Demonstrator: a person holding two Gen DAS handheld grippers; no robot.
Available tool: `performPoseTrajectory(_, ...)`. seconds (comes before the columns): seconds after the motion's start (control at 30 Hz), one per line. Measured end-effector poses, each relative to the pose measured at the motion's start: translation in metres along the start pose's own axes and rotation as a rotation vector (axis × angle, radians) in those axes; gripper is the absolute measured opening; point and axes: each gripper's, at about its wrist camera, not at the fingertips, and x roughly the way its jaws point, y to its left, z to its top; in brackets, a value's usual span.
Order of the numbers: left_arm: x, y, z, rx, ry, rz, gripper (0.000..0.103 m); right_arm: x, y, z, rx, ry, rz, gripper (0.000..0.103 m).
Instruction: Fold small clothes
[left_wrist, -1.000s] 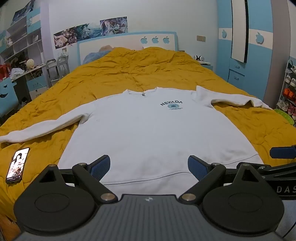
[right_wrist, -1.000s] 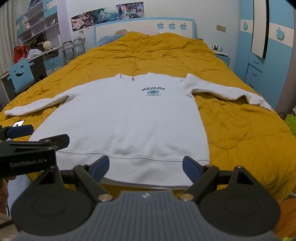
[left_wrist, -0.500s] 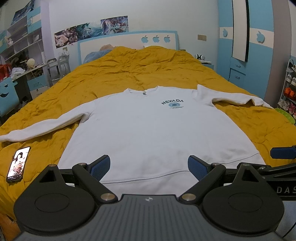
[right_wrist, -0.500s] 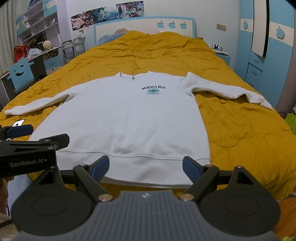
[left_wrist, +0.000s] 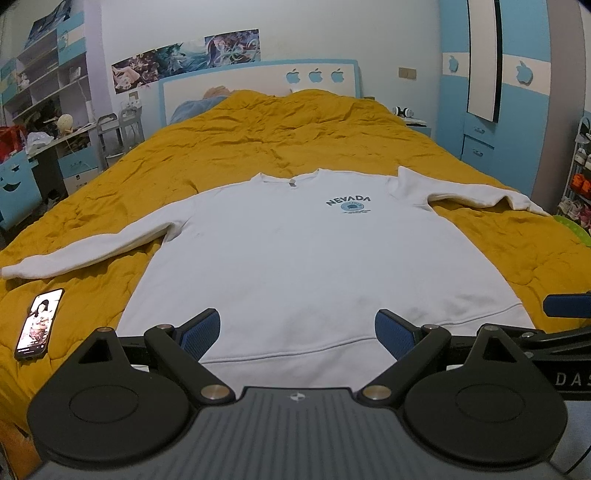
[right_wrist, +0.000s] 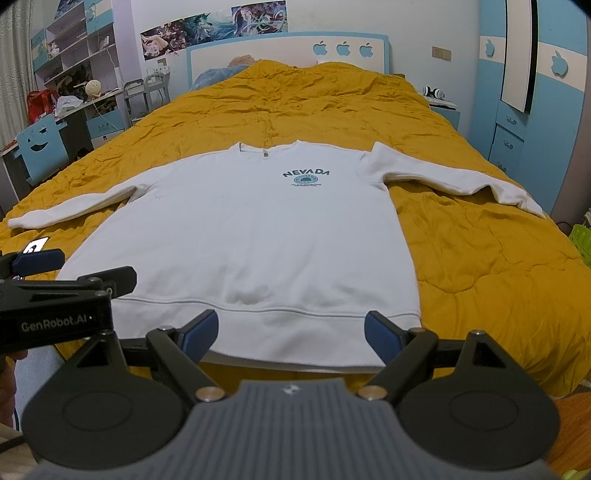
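A white sweatshirt (left_wrist: 306, 258) lay flat and face up on the mustard-yellow quilt (left_wrist: 280, 147) of a bed, its hem toward the cameras and its neckline toward the headboard (left_wrist: 258, 79); both sleeves were spread out to the sides, and the word NEVADA in dark letters sat on the chest above a small round blue emblem. The left gripper (left_wrist: 297, 334) hung at the near edge of the bed, over the hem, its blue-padded fingers spread wide with nothing between them — they did not appear to touch the cloth. The right gripper (right_wrist: 291, 332) hung the same way, wide apart and empty, over the hem toward the sweatshirt's right corner. In the right wrist view the left gripper's body showed at the left edge, just beside the garment's lower left corner. A phone (left_wrist: 38, 325) with its screen lit lay on the quilt below the left sleeve, apart from the sweatshirt — no part of the cloth was folded
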Motion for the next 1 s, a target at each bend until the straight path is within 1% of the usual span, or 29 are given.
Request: performPoseTrajectory(1.0,-0.0002,0.0052,-0.0028,-0.004,0.008,0.005,0.103,-0.0006,0.0007,-0.0001,0.001,0.004,0.001,0.082)
